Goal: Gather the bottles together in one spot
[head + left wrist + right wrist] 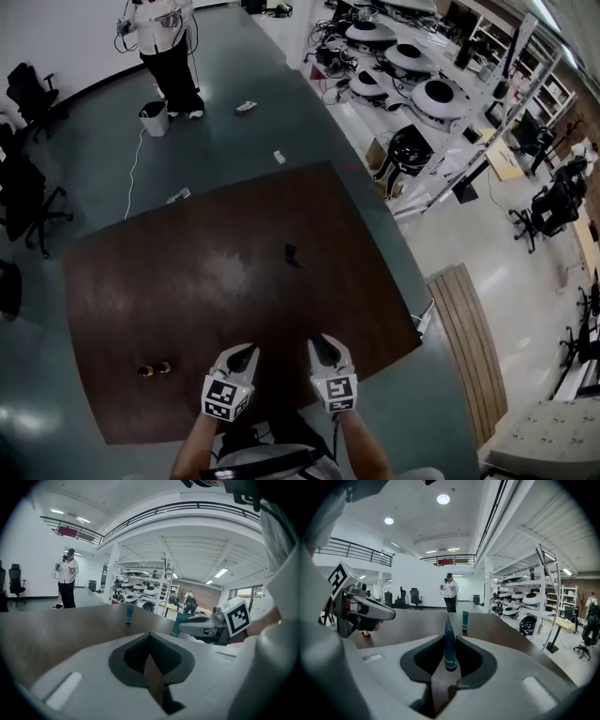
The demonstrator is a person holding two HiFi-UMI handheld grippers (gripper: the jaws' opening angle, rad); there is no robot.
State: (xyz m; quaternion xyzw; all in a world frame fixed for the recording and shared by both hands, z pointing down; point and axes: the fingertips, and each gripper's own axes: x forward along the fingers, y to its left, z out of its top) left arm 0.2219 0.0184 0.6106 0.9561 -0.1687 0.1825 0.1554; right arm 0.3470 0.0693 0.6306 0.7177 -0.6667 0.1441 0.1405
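Teal bottle (449,654), slim with a flat pinched top and its cap pointing down, is clamped in the right gripper (450,638), jaws barely apart. Second teal bottle (292,253) stands on the brown table (187,281) at 12 o'clock from it. Two small brownish bottles (155,368) sit at 9 o'clock. Left gripper (150,637) is closed tight on nothing.

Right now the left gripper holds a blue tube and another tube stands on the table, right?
No. It is the right gripper that holds the tube, as the right gripper view shows. Another tube does stand on the table.
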